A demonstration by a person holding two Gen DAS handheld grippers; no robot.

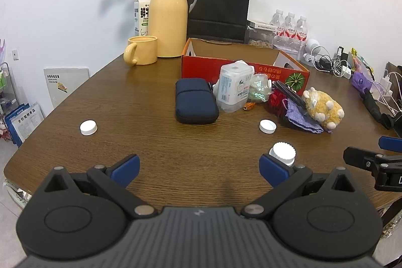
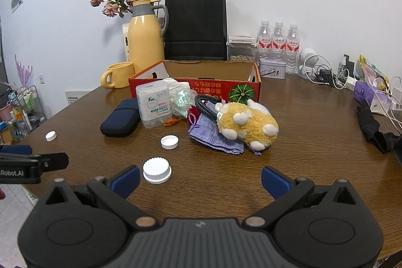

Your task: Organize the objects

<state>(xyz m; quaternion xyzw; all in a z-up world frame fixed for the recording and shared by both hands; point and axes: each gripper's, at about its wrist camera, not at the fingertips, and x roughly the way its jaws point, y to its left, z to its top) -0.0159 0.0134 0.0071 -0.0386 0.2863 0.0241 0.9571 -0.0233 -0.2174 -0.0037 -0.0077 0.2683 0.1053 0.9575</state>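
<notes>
We hold both the left tongs (image 1: 199, 168) and the right tongs (image 2: 199, 180) wide apart and empty above the table (image 1: 150, 104), near a ribbed white cap (image 2: 157, 170).

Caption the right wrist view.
Open right gripper above table; caps, plush, red box ahead.

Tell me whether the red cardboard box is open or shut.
Open. The red cardboard box has no lid on top, its brown inside walls show, and nothing visible lies inside.
</notes>
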